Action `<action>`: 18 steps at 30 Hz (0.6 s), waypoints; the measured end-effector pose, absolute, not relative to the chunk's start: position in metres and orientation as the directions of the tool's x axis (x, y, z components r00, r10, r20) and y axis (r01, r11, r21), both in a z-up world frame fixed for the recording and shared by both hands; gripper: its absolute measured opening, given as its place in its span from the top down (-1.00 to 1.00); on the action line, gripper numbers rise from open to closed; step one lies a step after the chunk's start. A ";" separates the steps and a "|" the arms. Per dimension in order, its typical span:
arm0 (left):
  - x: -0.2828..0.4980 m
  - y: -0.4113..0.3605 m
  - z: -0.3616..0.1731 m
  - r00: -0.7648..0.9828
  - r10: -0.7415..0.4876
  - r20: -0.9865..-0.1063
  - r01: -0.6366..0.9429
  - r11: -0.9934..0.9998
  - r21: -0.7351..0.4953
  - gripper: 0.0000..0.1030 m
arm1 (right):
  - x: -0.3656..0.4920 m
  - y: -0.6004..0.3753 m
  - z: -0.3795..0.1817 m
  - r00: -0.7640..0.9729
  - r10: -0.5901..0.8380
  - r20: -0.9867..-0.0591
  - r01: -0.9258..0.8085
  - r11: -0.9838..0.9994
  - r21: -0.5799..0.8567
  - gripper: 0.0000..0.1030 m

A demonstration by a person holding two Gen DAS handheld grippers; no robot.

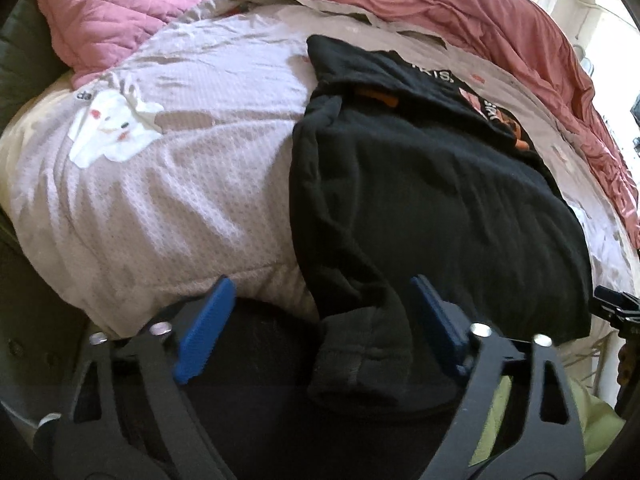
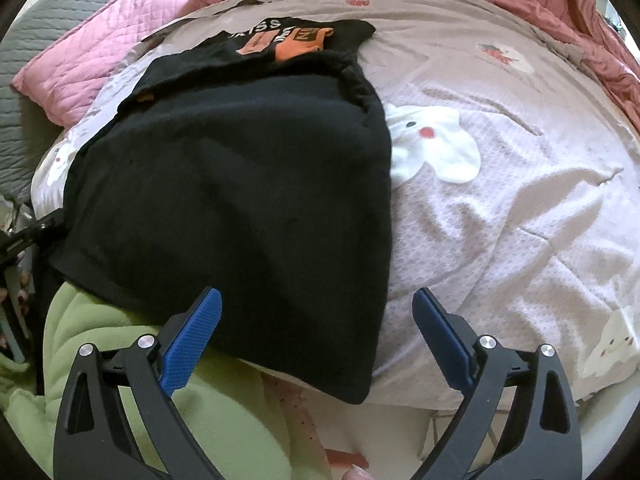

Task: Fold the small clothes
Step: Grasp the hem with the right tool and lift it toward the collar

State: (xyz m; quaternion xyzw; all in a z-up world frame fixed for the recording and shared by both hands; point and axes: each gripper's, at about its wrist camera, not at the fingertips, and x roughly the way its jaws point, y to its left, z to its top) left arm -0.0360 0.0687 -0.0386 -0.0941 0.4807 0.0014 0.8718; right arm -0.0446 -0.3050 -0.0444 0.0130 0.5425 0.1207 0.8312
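Between the spread blue pads of the left gripper (image 1: 320, 330) hangs a black sleeve cuff (image 1: 362, 350), not pinched, jaws wide apart. Just ahead of it the black sweatshirt (image 1: 432, 200) lies flat on the beige bunny-print bedspread (image 1: 180, 184). Right gripper (image 2: 316, 340) is released too, hovering over the garment's near hem corner, with a green fleece (image 2: 120, 360) under its left finger. Pink quilted pillow (image 1: 116, 4) sits well beyond
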 end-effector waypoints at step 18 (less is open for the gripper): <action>-0.051 0.083 0.006 0.663 -0.232 -0.712 -0.052 0.934 -0.353 0.86 | -0.044 -0.329 -0.048 0.378 0.284 -0.881 -0.151 0.958 0.243 0.61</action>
